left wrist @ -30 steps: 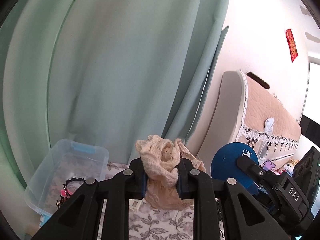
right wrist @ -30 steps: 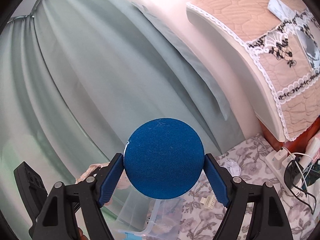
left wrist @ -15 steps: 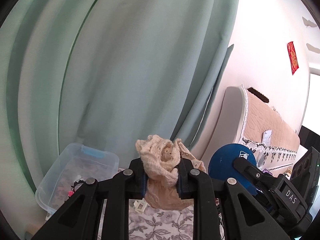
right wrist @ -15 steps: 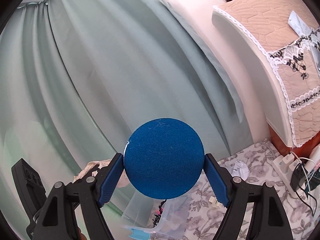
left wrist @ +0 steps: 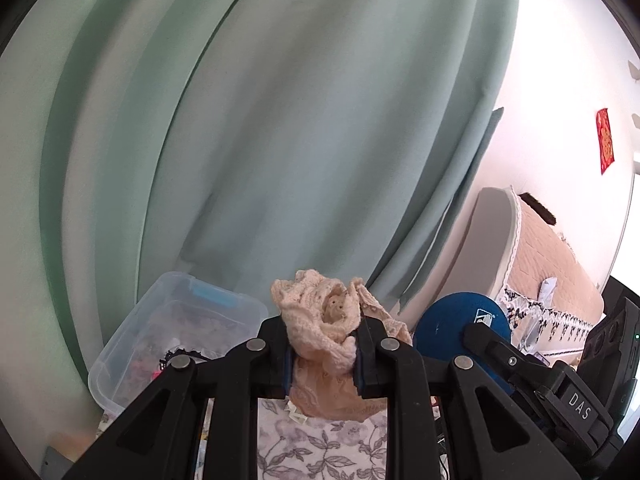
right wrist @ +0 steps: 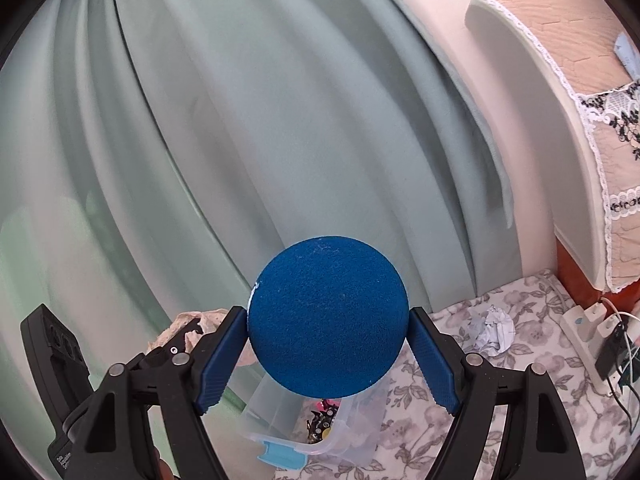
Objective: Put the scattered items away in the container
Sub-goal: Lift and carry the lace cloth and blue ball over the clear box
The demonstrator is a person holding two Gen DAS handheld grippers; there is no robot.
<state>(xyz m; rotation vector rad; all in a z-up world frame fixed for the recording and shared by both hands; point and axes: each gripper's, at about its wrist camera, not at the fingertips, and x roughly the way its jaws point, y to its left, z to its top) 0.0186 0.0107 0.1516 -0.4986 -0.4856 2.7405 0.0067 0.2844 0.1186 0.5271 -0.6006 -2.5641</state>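
Observation:
My left gripper (left wrist: 322, 354) is shut on a bunched beige lace cloth (left wrist: 320, 328), which bulges above and hangs below its jaws. A clear plastic container (left wrist: 168, 340) with blue latches stands low at the left of that view, several small items inside. My right gripper (right wrist: 328, 354) is shut on a blue ball (right wrist: 328, 316), its blue pads (right wrist: 222, 360) pressed on both sides. The same container (right wrist: 332, 428) lies right below the ball. In the left wrist view the blue ball (left wrist: 452, 328) and right gripper (left wrist: 470, 330) sit at the right; the lace cloth (right wrist: 180, 330) shows left in the right wrist view.
Green curtains (left wrist: 280, 120) hang close behind the container. A floral tablecloth (right wrist: 500, 400) covers the surface; a crumpled paper ball (right wrist: 494, 330) lies on it. A white power strip with cables (right wrist: 592, 328) is at the right edge. A sofa with a quilted lace cover (right wrist: 580, 80) stands beyond.
Both grippers have swung left toward the curtain and the container, each keeping its load. The container now sits more central in both views; the sofa has slid toward the right edge.

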